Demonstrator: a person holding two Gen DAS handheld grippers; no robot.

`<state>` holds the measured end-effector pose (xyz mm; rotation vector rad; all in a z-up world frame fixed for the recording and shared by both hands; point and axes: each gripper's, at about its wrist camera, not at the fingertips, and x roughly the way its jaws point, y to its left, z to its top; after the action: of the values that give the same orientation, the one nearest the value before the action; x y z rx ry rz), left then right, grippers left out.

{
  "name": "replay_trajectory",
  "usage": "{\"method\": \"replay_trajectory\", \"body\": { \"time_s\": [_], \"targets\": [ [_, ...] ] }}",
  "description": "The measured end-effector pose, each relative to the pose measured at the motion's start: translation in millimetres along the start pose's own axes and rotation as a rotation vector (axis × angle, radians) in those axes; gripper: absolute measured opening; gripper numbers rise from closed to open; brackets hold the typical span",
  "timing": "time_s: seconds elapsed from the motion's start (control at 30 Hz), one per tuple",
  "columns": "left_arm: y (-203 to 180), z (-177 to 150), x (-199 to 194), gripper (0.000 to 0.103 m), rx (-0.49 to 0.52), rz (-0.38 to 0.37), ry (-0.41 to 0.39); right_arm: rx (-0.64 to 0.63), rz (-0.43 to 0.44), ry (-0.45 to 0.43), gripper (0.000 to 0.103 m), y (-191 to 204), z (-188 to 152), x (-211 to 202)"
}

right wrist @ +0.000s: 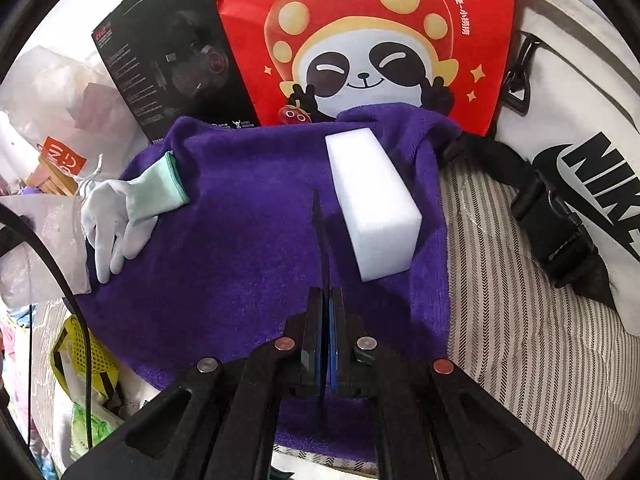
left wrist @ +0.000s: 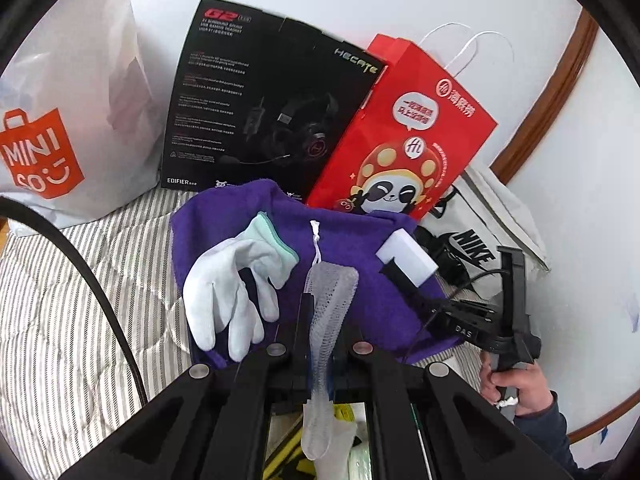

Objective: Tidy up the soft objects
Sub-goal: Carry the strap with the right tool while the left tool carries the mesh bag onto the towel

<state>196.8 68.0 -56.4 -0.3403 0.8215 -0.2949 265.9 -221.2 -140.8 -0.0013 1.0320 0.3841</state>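
Striped bedding (left wrist: 100, 280) is spread beneath a purple towel (right wrist: 248, 240), on which a white glove (left wrist: 228, 288) and a white sponge block (right wrist: 372, 204) are laid well apart. Only in the left wrist view is a white mesh pouch (left wrist: 328, 308) seen, pinched in the clenched left claw (left wrist: 316, 320) and hanging over the towel. Only in the right wrist view is the right claw (right wrist: 322, 240) shown clenched on nothing, just beside the sponge block.

white sponge (right wrist: 374, 204) lies on purple towel (right wrist: 240, 248)
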Motion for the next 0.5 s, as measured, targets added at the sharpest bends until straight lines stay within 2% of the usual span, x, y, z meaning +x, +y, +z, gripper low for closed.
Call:
{"method": "replay_trajectory", "body": {
  "time_s": [0.17, 0.5],
  "targets": [
    [3.7, 4.8, 18.3, 0.005, -0.012, -0.014, 0.016, 0.011, 0.001, 0.005, 0.004, -4.5, -0.3, 1.8],
    [25.4, -16.5, 58.6, 0.005, -0.015, 0.062, 0.1, 0.024, -0.012, 0.012, 0.008, -9.0, -5.8, 5.0]
  ]
}}
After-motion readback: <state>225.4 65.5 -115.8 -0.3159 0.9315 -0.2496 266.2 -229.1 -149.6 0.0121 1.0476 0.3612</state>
